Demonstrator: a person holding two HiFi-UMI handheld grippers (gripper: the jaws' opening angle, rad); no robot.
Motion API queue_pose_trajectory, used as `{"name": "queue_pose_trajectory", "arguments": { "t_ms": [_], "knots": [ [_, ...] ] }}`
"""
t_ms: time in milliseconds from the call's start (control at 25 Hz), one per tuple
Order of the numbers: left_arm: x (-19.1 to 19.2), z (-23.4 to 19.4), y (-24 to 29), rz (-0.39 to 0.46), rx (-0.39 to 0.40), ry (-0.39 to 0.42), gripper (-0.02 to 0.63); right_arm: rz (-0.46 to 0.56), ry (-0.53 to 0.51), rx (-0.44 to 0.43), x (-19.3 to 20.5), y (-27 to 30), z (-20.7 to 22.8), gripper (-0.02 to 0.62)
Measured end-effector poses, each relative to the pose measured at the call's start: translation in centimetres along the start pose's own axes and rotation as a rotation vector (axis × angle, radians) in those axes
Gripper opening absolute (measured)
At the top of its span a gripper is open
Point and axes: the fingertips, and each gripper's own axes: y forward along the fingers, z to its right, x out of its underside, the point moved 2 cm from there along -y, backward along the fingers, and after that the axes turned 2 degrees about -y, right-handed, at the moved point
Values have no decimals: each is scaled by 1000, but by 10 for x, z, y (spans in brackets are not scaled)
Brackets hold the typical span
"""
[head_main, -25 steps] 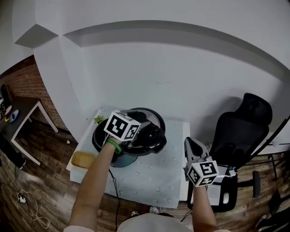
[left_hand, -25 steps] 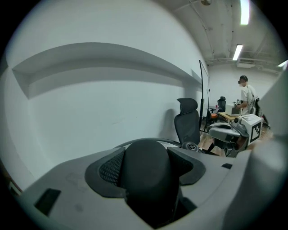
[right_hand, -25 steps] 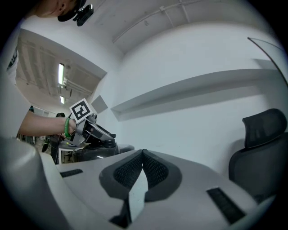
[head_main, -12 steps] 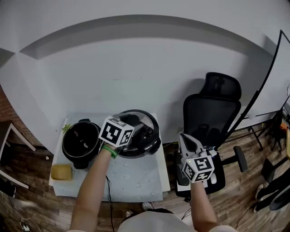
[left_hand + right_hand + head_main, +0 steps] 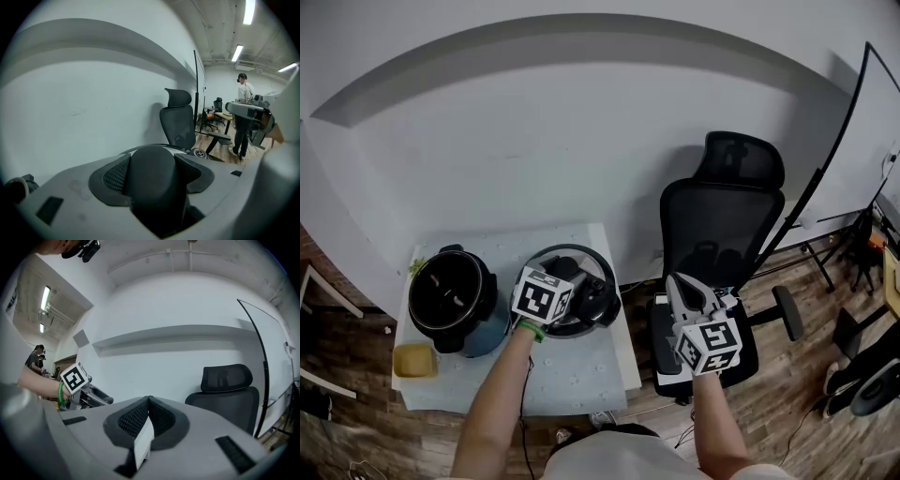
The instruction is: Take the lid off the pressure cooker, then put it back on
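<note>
Lid (image 5: 602,302) off pressure cooker (image 5: 450,300), knob grasped by left tongs (image 5: 574,281) over surface (image 5: 581,375); right tongs (image 5: 148,409) clenched, empty. Approx. half done; refit pending.

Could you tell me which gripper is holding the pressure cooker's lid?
The left gripper: its jaws clamp the knob of the round black lid, while the right gripper hangs shut by the black office chair.

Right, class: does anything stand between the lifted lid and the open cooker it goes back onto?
Nothing visible does. The left gripper holds the lid by its knob just right of the open pot, with only bare table between. The yellow block sits at the near left corner, off that path.
</note>
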Motion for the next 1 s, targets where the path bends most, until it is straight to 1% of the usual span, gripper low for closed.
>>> {"name": "queue_pose_trajectory", "arguments": {
  "t_ms": [200, 560, 720, 1000],
  "knots": [
    [44, -3, 17, -17, -27, -11, 287, -34, 7, -17, 15, 5, -5, 0],
    [98, 1, 43, -20, -26, -18, 285, -90, 11, -44, 36, 19, -15, 0],
    [117, 3, 54, -36, -23, -23, 285, -104, 10, -50, 42, 26, -18, 0],
    [132, 6, 63, -55, -25, -36, 285, -120, 11, -56, 50, 33, -18, 0]
  ]
}}
